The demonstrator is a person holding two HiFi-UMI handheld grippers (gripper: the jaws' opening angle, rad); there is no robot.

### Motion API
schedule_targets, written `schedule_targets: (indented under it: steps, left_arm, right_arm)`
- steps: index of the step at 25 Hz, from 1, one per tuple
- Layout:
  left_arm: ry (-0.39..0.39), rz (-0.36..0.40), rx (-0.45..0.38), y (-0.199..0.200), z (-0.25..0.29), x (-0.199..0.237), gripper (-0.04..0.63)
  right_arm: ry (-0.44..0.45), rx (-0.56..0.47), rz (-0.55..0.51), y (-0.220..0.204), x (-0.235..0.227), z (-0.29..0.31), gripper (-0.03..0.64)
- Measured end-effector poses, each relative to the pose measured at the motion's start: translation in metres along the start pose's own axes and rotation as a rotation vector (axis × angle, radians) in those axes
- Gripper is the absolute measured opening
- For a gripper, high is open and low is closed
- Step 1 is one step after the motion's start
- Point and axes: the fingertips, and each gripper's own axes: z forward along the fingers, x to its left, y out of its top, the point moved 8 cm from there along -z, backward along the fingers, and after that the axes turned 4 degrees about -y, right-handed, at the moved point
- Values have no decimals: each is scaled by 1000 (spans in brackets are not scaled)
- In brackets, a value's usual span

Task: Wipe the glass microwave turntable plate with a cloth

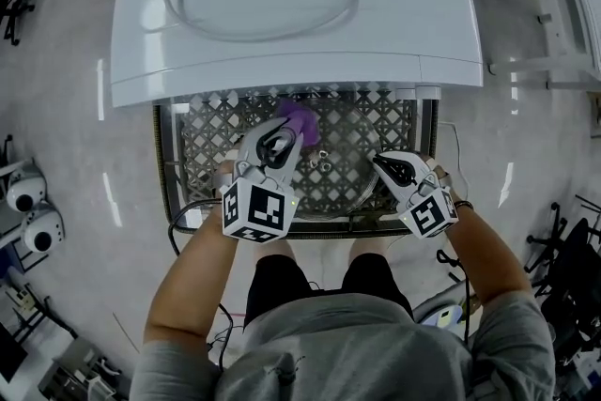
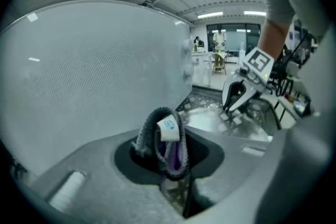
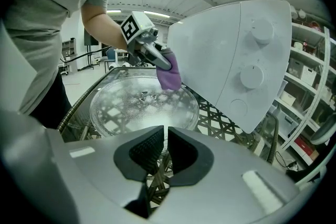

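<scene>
The clear glass turntable plate [image 1: 340,172] lies flat on a lattice table top [image 1: 380,119], in front of a white microwave [image 1: 300,5]. My left gripper [image 1: 286,132] is shut on a purple cloth [image 1: 300,119] and holds it at the plate's far edge, close to the microwave. In the left gripper view the cloth [image 2: 160,136], with a grey back and a white tag, is bunched between the jaws. My right gripper [image 1: 383,162] is shut with nothing seen between its jaws, its tips at the plate's [image 3: 142,107] right rim. From there I see the left gripper [image 3: 160,60] pressing the cloth [image 3: 169,77] down.
The microwave [image 3: 236,60] stands tilted beside the plate, knobs facing me. A metal hose rims the table [image 1: 169,202]. Cables and round devices [image 1: 28,207] lie on the floor at left. A white frame [image 1: 563,5] and shelving [image 3: 315,86] stand at right.
</scene>
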Motion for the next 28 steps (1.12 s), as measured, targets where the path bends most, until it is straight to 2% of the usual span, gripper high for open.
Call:
schedule_targets:
  steps: [4, 8, 11, 13, 15, 20, 28]
  left_arm:
    - [-125, -59, -121, 39, 14, -36, 89]
    - [-219, -84, -178, 64, 45, -70, 89]
    - [-267, -141, -202, 73, 66, -83, 89]
    - [-271, -161, -176, 71, 79, -85, 89]
    - [-264, -149, -122, 64, 87, -85, 89]
    - [-238, -30, -19, 48, 91, -88, 89]
    - [-186, 25, 56, 10, 45, -55, 89]
  right_arm:
    - [-5, -3, -3, 1, 0, -2, 35]
    - [-9, -6, -8, 2, 0, -2, 34]
    - [-1, -1, -1, 6, 0, -2, 34]
    - [-1, -2, -1, 6, 0, -3, 34]
    - [-3, -2, -2, 4, 0, -3, 32]
    - [-9, -2, -6, 2, 0, -3, 31]
    - [-16, 0, -9, 2, 0, -2, 29]
